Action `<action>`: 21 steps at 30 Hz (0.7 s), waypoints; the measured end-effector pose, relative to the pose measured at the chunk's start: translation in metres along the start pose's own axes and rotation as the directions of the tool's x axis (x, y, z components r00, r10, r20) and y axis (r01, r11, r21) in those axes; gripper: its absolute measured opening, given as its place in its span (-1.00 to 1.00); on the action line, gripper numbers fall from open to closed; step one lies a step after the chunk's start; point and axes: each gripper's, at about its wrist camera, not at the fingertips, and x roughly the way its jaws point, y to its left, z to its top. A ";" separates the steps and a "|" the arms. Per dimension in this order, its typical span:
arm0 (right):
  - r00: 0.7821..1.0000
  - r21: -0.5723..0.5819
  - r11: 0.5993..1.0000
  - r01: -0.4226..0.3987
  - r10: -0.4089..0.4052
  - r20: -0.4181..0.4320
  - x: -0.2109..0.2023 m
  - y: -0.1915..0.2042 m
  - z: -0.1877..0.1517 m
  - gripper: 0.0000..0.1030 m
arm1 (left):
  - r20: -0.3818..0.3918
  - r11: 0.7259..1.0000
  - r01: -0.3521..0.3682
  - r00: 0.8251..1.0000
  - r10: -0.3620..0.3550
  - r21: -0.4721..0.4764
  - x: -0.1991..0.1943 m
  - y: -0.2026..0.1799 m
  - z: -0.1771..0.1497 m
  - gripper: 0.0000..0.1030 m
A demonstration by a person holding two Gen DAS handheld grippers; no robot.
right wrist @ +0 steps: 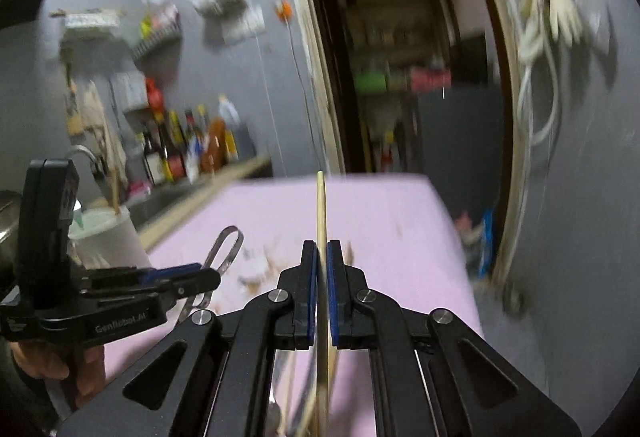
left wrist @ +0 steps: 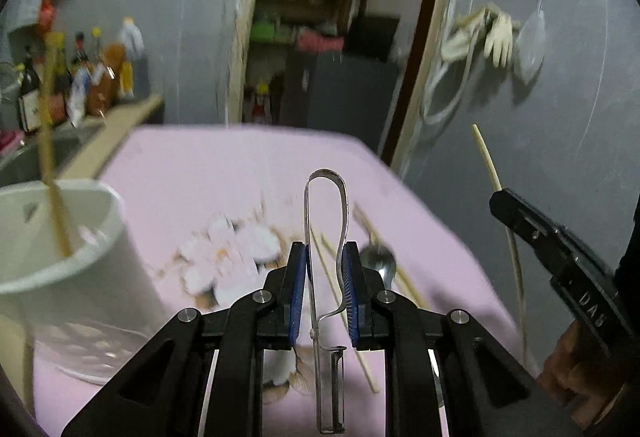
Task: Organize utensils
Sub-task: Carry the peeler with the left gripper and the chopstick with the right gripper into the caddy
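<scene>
My left gripper (left wrist: 324,257) is shut on a metal peeler (left wrist: 307,197). Its looped handle sticks up past the pads and its blade hangs below, above the pink table (left wrist: 224,165). My right gripper (right wrist: 322,253) is shut on a single wooden chopstick (right wrist: 321,205) that points up and forward. In the left wrist view the right gripper (left wrist: 498,199) is at the right edge with its chopstick (left wrist: 486,157). A white utensil holder (left wrist: 60,257) stands at the left with one chopstick (left wrist: 50,157) in it. A spoon (left wrist: 378,261) and loose chopsticks (left wrist: 366,369) lie on the table under the left gripper.
A clear perforated tray (left wrist: 96,357) lies at the holder's foot. Bottles (left wrist: 92,77) line the counter beside a sink at the left. An open doorway (left wrist: 320,37) is behind the table, and gloves and cords (left wrist: 496,33) hang on the grey wall at the right.
</scene>
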 end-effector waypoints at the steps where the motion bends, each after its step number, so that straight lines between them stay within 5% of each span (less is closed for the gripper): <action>1: 0.999 -0.007 1.000 -0.005 0.005 0.050 -0.003 0.005 0.004 -0.94 | 0.038 1.000 -0.003 0.999 0.003 -0.003 -0.007 0.000 0.006 -0.71; 8: 0.962 -0.004 0.997 -0.082 0.080 0.260 -0.007 0.031 0.034 -0.94 | 0.233 0.999 -0.034 0.972 0.029 0.014 -0.064 0.001 0.043 -0.71; 21: 0.844 -0.018 0.945 -0.327 0.300 0.444 0.026 0.105 0.098 -0.94 | 0.449 0.973 -0.225 0.865 0.222 -0.047 -0.145 0.092 0.080 -0.71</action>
